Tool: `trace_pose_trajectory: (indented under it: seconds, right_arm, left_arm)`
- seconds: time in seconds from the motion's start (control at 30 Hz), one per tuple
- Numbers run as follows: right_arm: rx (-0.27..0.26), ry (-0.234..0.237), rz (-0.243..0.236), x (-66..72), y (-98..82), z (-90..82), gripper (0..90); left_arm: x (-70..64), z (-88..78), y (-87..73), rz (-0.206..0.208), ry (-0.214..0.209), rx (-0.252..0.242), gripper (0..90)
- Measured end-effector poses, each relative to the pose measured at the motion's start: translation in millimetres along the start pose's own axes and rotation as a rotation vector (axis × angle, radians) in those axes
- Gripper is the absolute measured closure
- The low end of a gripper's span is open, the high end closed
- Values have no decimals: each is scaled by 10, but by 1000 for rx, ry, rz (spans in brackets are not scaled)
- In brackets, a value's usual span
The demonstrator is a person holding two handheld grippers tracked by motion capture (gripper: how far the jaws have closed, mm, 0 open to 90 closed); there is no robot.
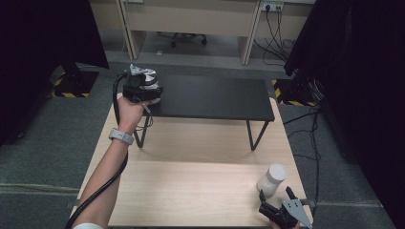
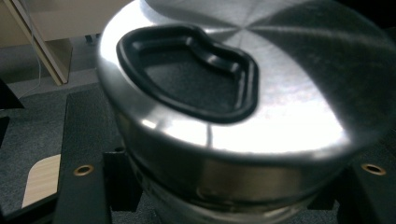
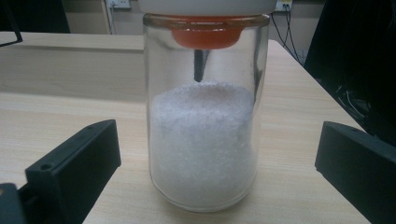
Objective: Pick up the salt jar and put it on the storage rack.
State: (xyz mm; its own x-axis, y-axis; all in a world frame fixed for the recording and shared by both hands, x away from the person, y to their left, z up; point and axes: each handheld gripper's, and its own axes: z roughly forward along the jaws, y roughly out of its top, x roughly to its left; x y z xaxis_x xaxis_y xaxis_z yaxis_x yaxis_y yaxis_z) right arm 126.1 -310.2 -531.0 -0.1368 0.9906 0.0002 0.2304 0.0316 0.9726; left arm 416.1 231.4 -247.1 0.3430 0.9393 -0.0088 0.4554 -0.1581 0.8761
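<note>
Left gripper view: steel tin point(image 2: 243, 107) clamped in left tool point(image 2: 224, 186).

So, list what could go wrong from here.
1. The steel container sits clamped in the left hand-held gripper at the black shelf's corner; set down there, it might tip off.
2. The glass jar stands between the open right hand-held gripper; a careless closing could topple it.

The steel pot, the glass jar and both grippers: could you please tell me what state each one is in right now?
Steel pot: lid on, clamped between the left jaws, over the left end of the black shelf.
Glass jar: upright on the wooden table, white cap on, over half full of white grains.
Left gripper: shut on the pot.
Right gripper: open, jaws either side of the jar, not touching.
</note>
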Motion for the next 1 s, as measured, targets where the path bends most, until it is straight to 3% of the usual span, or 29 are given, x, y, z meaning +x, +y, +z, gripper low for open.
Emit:
trace_pose_trajectory:
  seconds: [0.5, 0.6, 0.67, 0.77, 1.0]
  right_arm:
    - [0, -5, -5, 15, -2, 1, 3]
    - [-2, -8, -6, 19, -5, 0, 3]
    - [-3, -7, -5, 19, -8, -1, 3]
    - [-3, -7, -6, 18, -7, 0, 2]
    - [-3, -3, -8, 14, -7, -3, 3]
  left_arm:
    - [20, 43, 58, 11, -8, 22, 306]
    - [26, 30, 3, 12, -8, -14, 294]
    - [69, 0, -11, -19, -29, -37, 258]
    - [75, -42, -23, -23, -28, -59, 181]
    - [78, -75, -48, -17, -30, -36, 0]
